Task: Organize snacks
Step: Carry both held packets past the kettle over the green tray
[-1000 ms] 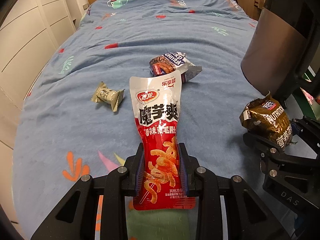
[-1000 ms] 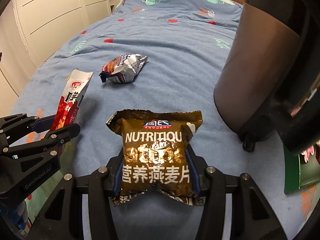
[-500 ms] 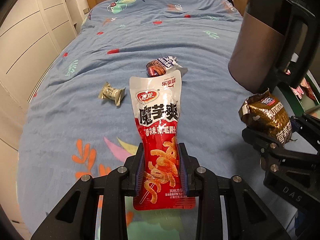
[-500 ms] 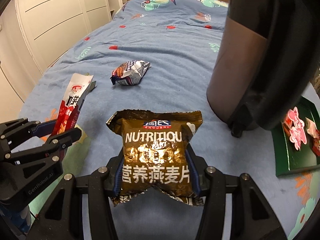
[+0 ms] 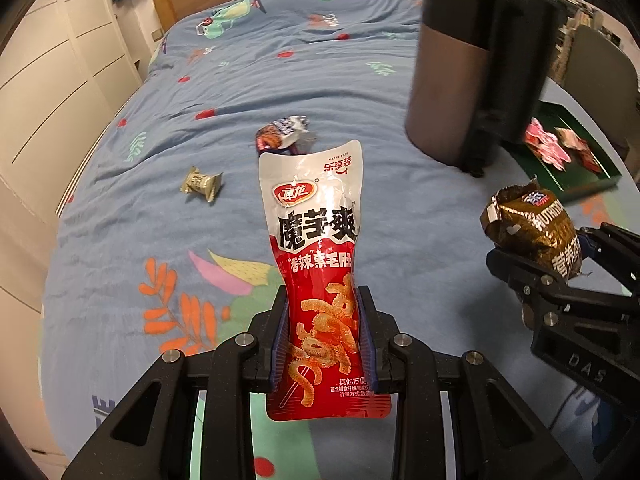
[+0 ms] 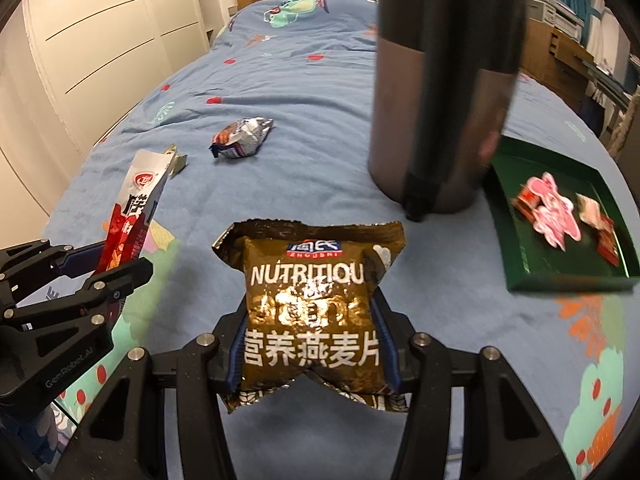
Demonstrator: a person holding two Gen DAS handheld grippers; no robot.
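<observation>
With your left gripper (image 5: 323,334) clamping the red pouch (image 5: 320,280) and your right gripper (image 6: 312,344) the brown bag (image 6: 312,304), swing wide of the bin (image 6: 440,92) and lower both into the green tray (image 6: 516,208).

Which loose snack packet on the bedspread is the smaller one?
The olive-green wrapped candy, twisted at both ends; the silver-and-red packet beyond it is bigger and crumpled.

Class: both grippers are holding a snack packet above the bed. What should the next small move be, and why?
Probably carry the brown oat packet, clamped in the right gripper, toward the green tray and release it there. The tray already holds small snacks, lies closest to that side, and has bare room. The left gripper can follow with the red packet.
</observation>
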